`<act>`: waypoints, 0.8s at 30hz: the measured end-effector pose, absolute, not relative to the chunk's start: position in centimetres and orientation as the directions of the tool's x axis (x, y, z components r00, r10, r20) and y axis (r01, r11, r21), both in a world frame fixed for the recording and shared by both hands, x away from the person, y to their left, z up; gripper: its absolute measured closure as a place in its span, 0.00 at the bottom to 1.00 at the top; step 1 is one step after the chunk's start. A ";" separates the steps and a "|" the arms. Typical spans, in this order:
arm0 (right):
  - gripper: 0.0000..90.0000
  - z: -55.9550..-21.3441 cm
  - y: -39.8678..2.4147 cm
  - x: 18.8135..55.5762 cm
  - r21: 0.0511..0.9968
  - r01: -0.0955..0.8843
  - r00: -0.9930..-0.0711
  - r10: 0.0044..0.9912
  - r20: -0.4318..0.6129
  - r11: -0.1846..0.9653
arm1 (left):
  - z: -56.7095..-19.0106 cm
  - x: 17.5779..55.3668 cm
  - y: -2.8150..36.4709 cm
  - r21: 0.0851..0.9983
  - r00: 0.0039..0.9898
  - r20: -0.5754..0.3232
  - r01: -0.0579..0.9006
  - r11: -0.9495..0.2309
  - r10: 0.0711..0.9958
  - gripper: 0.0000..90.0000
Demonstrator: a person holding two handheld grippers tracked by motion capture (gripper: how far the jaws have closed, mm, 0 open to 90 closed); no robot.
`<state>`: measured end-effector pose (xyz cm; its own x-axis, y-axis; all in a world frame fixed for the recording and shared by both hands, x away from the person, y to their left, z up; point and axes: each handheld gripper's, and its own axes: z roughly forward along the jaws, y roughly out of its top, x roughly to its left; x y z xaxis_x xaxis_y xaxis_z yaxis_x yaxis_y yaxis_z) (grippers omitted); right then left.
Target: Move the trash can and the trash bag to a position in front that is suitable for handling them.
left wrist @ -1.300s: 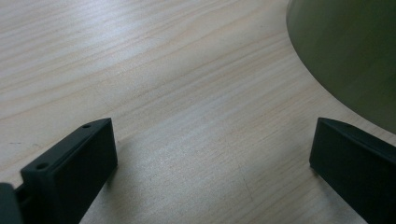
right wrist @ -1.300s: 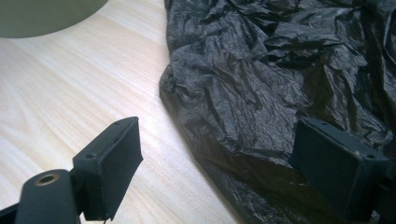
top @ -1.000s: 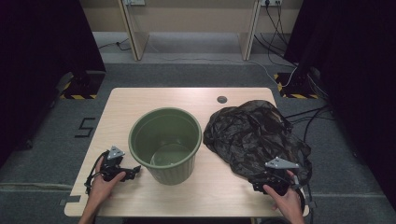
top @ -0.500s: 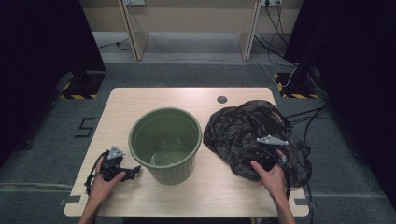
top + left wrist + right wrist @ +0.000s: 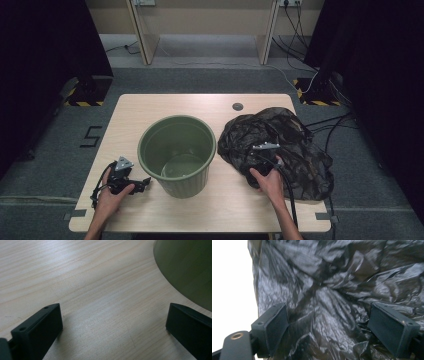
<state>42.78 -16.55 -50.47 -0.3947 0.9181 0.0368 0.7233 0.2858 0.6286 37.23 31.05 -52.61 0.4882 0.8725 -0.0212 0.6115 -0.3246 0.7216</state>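
Note:
An empty olive-green bucket (image 5: 177,150) stands upright in the middle of the wooden table (image 5: 165,107). To its right lies a crumpled black plastic bag (image 5: 287,137), spread over the table's right side. My right gripper (image 5: 261,159) hovers over the bag's left part, jaws wide open, with wrinkled bag film (image 5: 329,297) between and beyond them. My left gripper (image 5: 142,183) rests on the table at the front left, just beside the bucket's base. It is open, with bare wood between its jaws and the bucket wall (image 5: 187,267) at the upper right.
A small round grommet (image 5: 237,106) sits in the table's far edge. Cables (image 5: 330,125) trail off the right side onto the grey carpet. Dark curtains stand on both sides, and desk legs at the back.
My right gripper has moved forward and left from the table's front right corner onto the bag's left part. The left gripper and bucket have stayed still.

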 end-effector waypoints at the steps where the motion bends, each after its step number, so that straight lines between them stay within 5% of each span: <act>1: 0.17 -50.5 -16.4 42.6 0.628 0.719 -0.400 0.916 0.022 0.299 | -52.6 37.2 31.1 0.722 0.488 -0.021 0.611 -0.325 0.872 0.00; 17: 0.23 -50.1 -18.8 35.8 0.594 0.582 -0.704 0.709 0.026 0.555 | -52.6 37.2 31.1 0.722 0.488 -0.021 0.611 -0.325 0.873 0.00; 22: 0.22 -48.8 -21.0 34.6 0.653 0.601 -0.661 0.746 0.082 0.461 | -52.6 37.2 31.1 0.721 0.488 -0.021 0.612 -0.325 0.872 0.00; 24: 0.18 -47.3 -22.8 34.5 0.698 0.643 -0.483 0.874 0.051 0.314 | -52.6 37.2 31.1 0.722 0.488 -0.021 0.611 -0.325 0.872 0.00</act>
<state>34.47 -22.81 -47.34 -0.4832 0.8740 0.0513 0.6430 0.3145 0.6983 37.23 31.05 -52.61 0.4884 0.8724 -0.0209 0.6114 -0.3250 0.7215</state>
